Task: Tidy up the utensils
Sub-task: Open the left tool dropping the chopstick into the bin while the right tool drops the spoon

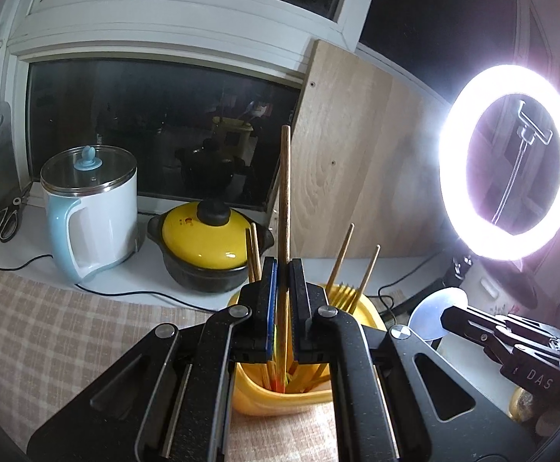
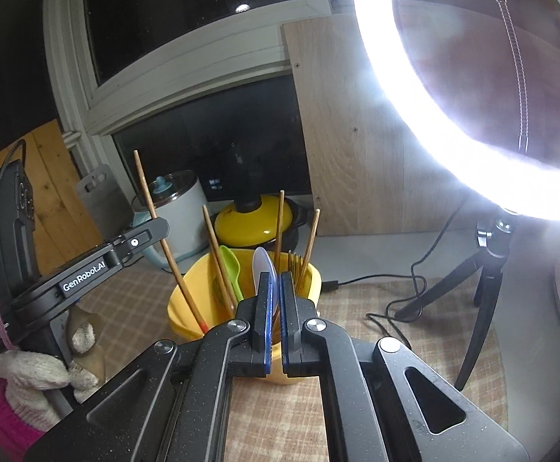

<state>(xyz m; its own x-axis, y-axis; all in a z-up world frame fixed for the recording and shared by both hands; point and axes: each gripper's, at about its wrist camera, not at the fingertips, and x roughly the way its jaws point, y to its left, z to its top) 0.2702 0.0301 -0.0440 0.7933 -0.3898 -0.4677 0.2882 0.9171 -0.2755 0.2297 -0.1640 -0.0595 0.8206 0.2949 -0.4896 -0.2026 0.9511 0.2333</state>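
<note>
Left gripper [image 1: 283,269]: jaws closed to a narrow slot, clamped on a wooden chopstick [image 1: 284,192] that stands near upright, lower end inside the yellow holder [image 1: 280,396].
Right gripper [image 2: 275,283]: jaws closed on the handle of a pale spoon [image 2: 261,263], bowl uppermost, just above the holder's rim.
Yellow holder: stands on the checked cloth [image 1: 68,327], directly below both grippers.
Holder contents: further chopsticks [image 2: 216,254], a green spoon [image 2: 230,269], a gold fork [image 1: 343,296].
Back edge of the counter: white kettle [image 1: 95,211] left, yellow-lidded black pot [image 1: 207,250] beside it, scissors [image 1: 6,219] at the far left.
Right side: lit ring light [image 1: 509,161] on a tripod, wooden board [image 1: 357,161] leaning behind.
</note>
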